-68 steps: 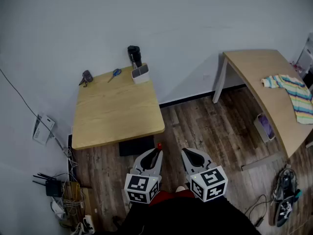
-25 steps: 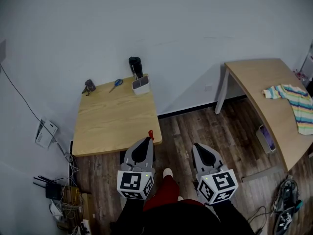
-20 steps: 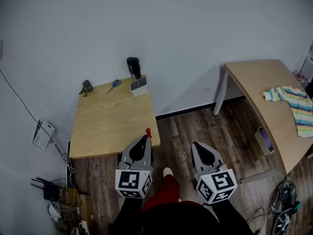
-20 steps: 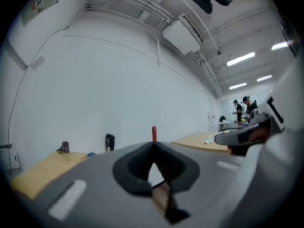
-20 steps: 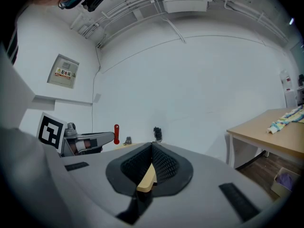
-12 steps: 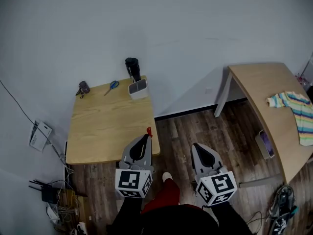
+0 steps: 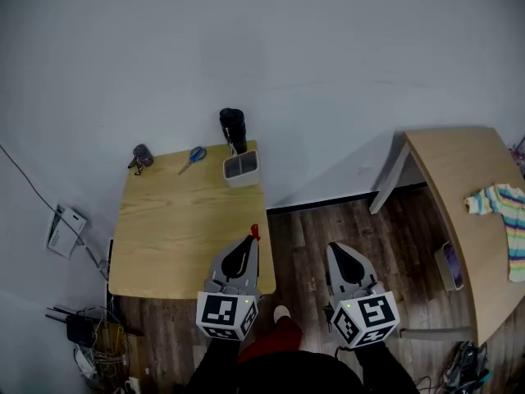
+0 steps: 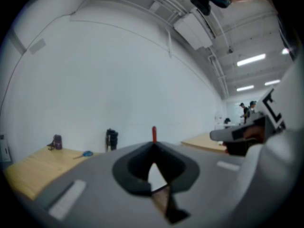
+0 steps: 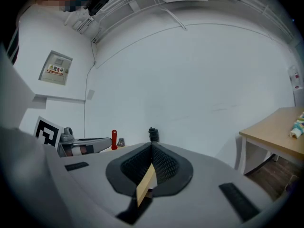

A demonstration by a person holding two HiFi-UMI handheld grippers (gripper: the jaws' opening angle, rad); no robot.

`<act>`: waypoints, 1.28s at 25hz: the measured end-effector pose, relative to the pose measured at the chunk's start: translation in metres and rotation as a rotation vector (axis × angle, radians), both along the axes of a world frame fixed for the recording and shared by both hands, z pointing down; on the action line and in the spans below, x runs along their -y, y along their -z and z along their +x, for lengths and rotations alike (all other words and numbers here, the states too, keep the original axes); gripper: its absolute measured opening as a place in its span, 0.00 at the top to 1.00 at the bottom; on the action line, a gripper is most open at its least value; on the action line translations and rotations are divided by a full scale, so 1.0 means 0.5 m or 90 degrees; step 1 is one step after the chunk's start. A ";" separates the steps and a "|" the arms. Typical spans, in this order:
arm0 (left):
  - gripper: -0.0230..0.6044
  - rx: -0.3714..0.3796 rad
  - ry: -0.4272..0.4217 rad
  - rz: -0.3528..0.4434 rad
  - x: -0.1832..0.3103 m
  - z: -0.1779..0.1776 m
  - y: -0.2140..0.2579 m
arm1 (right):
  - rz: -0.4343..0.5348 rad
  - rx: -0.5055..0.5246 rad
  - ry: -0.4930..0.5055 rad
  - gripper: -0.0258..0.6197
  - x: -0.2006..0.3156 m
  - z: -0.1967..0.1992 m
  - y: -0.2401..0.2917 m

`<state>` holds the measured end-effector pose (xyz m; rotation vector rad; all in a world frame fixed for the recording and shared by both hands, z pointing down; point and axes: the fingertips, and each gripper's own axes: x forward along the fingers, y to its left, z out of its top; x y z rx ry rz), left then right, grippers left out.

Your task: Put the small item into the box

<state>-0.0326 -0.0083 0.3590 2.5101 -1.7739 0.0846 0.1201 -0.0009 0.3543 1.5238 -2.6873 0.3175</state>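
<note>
"Two tables are standing here, right?"

"Yes. The big white wall (image 7: 287, 48) is filling the top of the head view, and the dark wood floor (image 7: 328, 220) is running below it. The light wooden table (image 7: 176, 220) is sitting at 9 o'clock from the middle. A curved table (image 7: 447, 171) is showing at 3 o'clock."

"What are the grippers doing?"

"The left gripper (image 7: 251, 243) is hanging at 6 o'clock, over the light table's 5 o'clock corner. Its jaws are squeezing together on the small red item (image 7: 254, 231), which is poking out past the tips. The right gripper (image 7: 335, 250) is hanging near it, at 5 o'clock, over the floor. Its jaws are pressing together with nothing between them."

"Is anything lying on the curved table?"

"A striped cloth (image 7: 502, 203) is lying on it."

"Where is the box?"

"The white box (image 7: 241, 168) is sitting at the light table's 1 o'clock corner, well apart from the red item. Its top is open. A tall black cup (image 7: 233, 128) is standing just beside the box, at its 12 o'clock. Blue scissors (image 7: 194, 155) are lying at the box's 10 o'clock. A small dark thing (image 7: 141, 156) is sitting at the table's 11 o'clock corner; I cannot tell what it is."
</note>
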 end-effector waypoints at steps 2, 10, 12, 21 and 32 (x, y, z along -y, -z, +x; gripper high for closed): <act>0.95 -0.001 0.005 -0.002 0.029 -0.013 0.000 | -0.003 -0.003 0.005 0.95 0.036 -0.014 0.000; 0.95 -0.004 0.018 0.002 0.111 -0.059 0.005 | -0.008 -0.008 0.025 0.95 0.135 -0.072 0.002; 0.95 -0.003 0.022 0.005 0.124 -0.070 0.007 | -0.008 -0.008 0.030 0.95 0.151 -0.085 0.001; 0.95 -0.001 0.022 0.014 0.157 -0.098 0.018 | -0.010 -0.014 0.047 0.95 0.191 -0.134 0.003; 0.95 -0.005 0.032 0.008 0.199 -0.113 0.004 | -0.030 -0.035 0.064 0.95 0.225 -0.149 -0.021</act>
